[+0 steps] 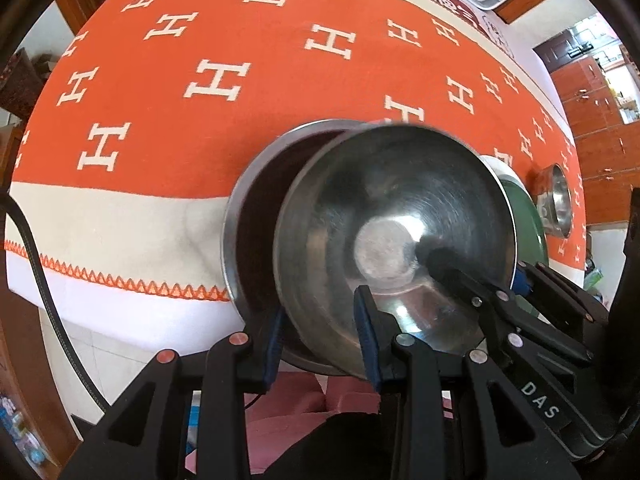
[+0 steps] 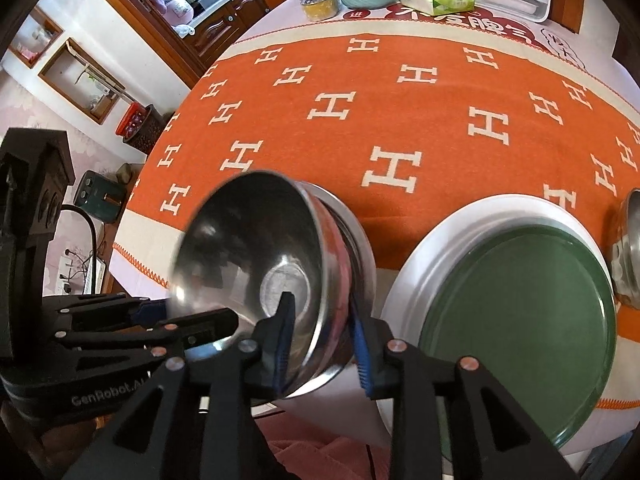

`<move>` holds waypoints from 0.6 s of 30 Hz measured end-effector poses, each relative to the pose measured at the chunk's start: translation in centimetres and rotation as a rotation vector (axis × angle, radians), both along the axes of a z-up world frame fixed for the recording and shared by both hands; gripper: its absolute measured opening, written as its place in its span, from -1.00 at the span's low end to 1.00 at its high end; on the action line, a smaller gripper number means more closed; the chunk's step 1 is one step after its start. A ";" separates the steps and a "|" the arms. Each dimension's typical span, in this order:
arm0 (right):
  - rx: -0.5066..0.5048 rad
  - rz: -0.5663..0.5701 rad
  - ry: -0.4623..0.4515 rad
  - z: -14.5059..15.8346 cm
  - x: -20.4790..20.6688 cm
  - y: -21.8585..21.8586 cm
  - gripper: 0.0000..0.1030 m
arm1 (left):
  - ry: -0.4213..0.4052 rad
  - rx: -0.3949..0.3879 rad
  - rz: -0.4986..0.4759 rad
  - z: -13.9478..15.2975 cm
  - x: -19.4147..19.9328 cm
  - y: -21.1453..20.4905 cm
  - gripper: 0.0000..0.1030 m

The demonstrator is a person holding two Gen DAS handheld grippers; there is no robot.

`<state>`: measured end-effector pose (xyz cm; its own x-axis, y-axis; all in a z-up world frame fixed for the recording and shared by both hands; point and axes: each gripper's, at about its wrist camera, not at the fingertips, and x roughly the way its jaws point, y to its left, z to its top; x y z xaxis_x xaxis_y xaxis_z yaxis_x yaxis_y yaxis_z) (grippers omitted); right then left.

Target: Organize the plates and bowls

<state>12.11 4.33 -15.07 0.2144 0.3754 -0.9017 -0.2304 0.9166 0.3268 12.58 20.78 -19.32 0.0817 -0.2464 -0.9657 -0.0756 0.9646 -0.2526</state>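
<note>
Inner steel bowl (image 1: 384, 240) tilted inside outer steel bowl (image 1: 256, 220), both off desk (image 1: 120, 216) edge. Left gripper (image 1: 322, 344) fingers clamp near rims; right gripper (image 2: 320, 344) fingers pinch bowl wall. Judgement: level inner bowl, seat fully, then free right fingers first, slowly.

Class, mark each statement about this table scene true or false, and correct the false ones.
1. A green plate lies on a white plate. True.
2. The tablecloth is blue. False: it is orange with white H shapes.
3. The left gripper and right gripper each have fingers either side of the steel bowls' rims. True.
4. The steel bowls sit on the green plate. False: they are tilted beside it.
</note>
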 end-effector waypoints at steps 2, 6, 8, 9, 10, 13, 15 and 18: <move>0.019 0.002 -0.006 0.1 -0.1 -0.3 -0.37 | -0.003 0.013 0.016 0.0 -0.1 0.1 -0.34; 0.032 0.022 -0.026 0.6 -0.2 -0.7 -0.37 | -0.022 0.017 0.047 0.4 -0.2 0.3 -0.32; 0.038 0.036 -0.036 0.9 -0.3 -1.0 -0.37 | -0.035 0.021 0.062 0.7 -0.3 0.3 -0.25; 0.041 0.042 -0.042 1.0 -0.3 -1.1 -0.37 | -0.044 0.026 0.073 0.9 -0.4 0.2 -0.21; 0.045 0.046 -0.047 1.2 -0.4 -1.4 -0.37 | -0.055 0.030 0.079 1.2 -0.5 0.4 -0.15; 0.056 0.060 -0.061 1.6 -0.5 -2.2 -0.37 | -0.080 0.040 0.104 1.9 -0.8 0.2 -0.12; 0.065 0.074 -0.073 2.0 -0.6 -2.9 -0.37 | -0.095 0.042 0.130 2.2 -1.0 0.1 -0.10; 0.073 0.093 -0.091 2.6 -0.7 -3.9 -0.37 | -0.118 0.050 0.170 2.9 -1.5 0.1 -0.08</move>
